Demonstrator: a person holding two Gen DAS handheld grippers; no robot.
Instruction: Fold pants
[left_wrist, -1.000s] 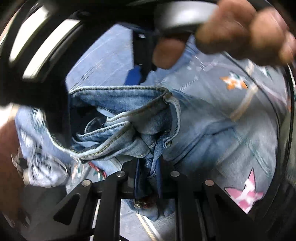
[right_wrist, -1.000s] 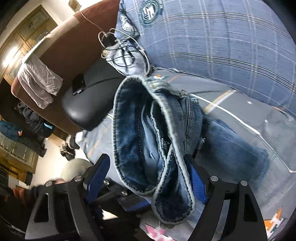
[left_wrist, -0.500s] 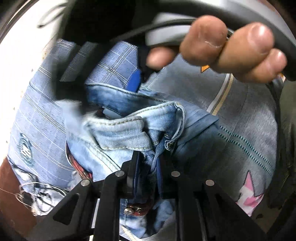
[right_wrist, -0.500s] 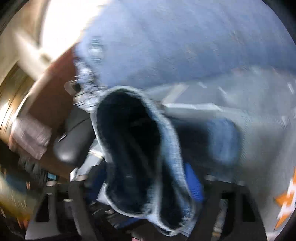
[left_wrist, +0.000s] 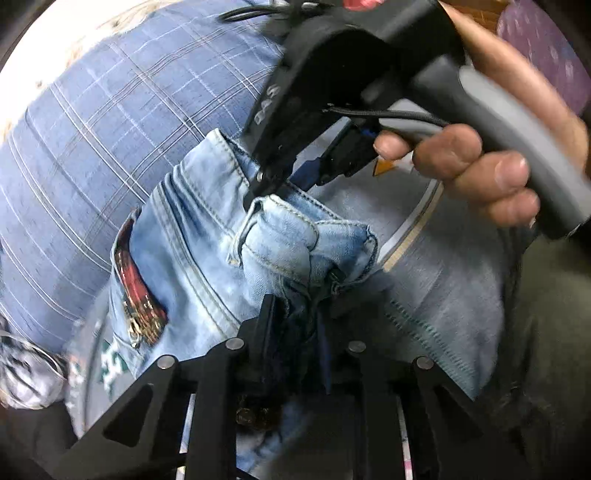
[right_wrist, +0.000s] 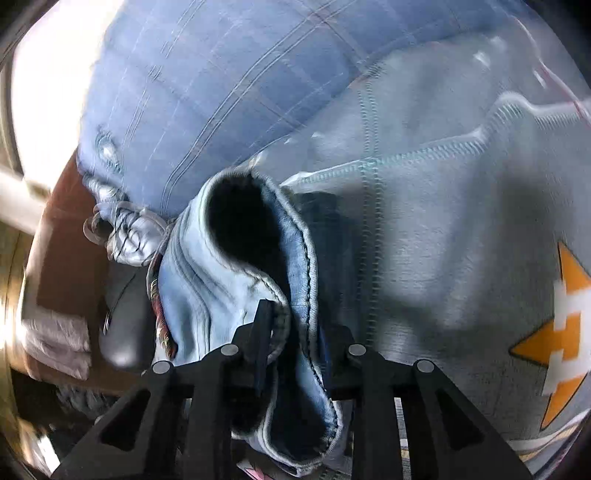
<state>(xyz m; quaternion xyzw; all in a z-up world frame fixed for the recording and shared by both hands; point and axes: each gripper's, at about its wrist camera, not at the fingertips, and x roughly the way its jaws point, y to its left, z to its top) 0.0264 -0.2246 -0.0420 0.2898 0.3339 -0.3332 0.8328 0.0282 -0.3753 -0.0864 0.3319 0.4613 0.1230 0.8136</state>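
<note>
The light blue jeans (left_wrist: 207, 258) are bunched between both grippers over a grey bedspread. My left gripper (left_wrist: 295, 314) is shut on a dark fold of the jeans near a metal button (left_wrist: 251, 415). A red patterned patch (left_wrist: 136, 295) shows on the jeans at the left. My right gripper (left_wrist: 291, 177) appears at the top of the left wrist view, held by a hand (left_wrist: 476, 173), clamped on the denim edge. In the right wrist view my right gripper (right_wrist: 295, 332) is shut on the jeans' hem (right_wrist: 288, 266), whose dark opening faces the camera.
A blue plaid pillow (left_wrist: 92, 140) lies behind the jeans; it also shows in the right wrist view (right_wrist: 221, 74). The grey bedspread (right_wrist: 443, 240) has orange star prints (right_wrist: 554, 332). A black mouse (right_wrist: 122, 321) and tangled cable (right_wrist: 118, 229) sit on a brown surface at the left.
Both grippers have lifted and swung with the jeans still held; the fabric has turned so its paler side and red patch show. The right gripper and hand have come lower and closer.
</note>
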